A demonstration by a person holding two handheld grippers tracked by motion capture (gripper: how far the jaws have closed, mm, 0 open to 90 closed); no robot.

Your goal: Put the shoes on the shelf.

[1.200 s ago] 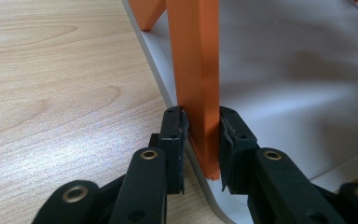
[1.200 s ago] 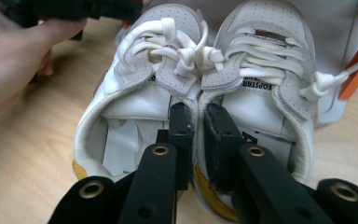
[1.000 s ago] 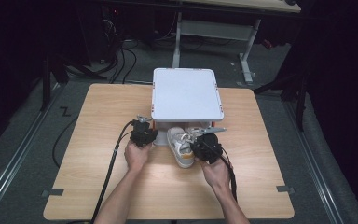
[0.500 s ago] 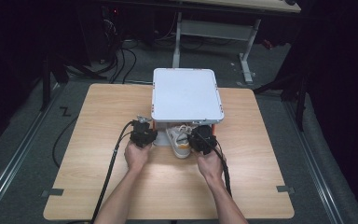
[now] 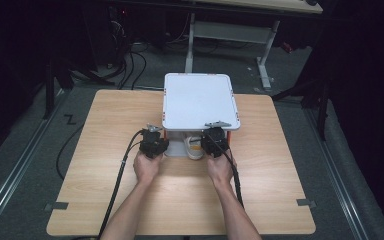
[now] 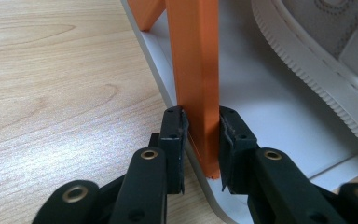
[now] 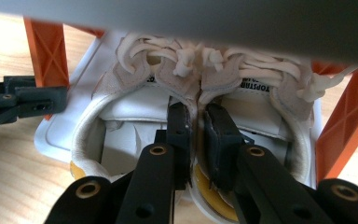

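A small rack with a white top shelf and orange posts stands mid-table. My left gripper is shut on the near left orange post, just above the white bottom shelf. My right gripper is shut on a pair of white laced shoes, its pads pinching the two inner collars together. The shoes sit on the bottom shelf, toes under the top shelf, heels toward me. One shoe's ribbed sole runs along the right of the left gripper view.
Orange posts flank the shoes closely on both sides. The left gripper shows at the left post in the right gripper view. Bare wooden tabletop lies in front of the rack. Cables trail back from both grippers.
My right gripper has pushed the shoes forward and a little left, from in front of the rack to under its top shelf. The left gripper has stayed on its post.
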